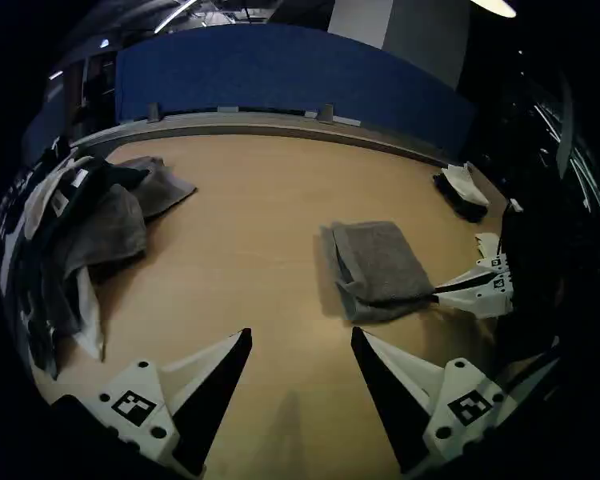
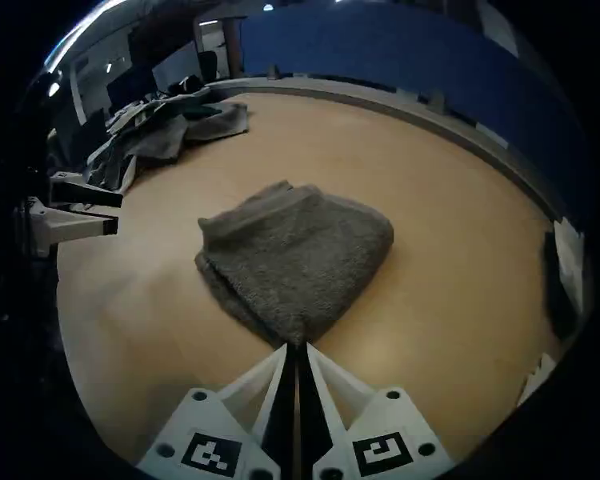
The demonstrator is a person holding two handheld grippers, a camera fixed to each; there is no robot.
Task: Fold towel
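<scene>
Left gripper view: we see the wooden table (image 1: 260, 200) backed by a blue partition (image 1: 300, 76), with a heap of grey and white cloths (image 1: 92, 232) at its left edge. We find the folded grey towel (image 1: 380, 268) lying flat on the table, right of centre. Our left gripper (image 1: 301, 332) hovers with its fingers wide apart, clear of the towel. Right gripper view: our right gripper (image 2: 298, 350) has its fingers pressed together on the towel's near corner.
</scene>
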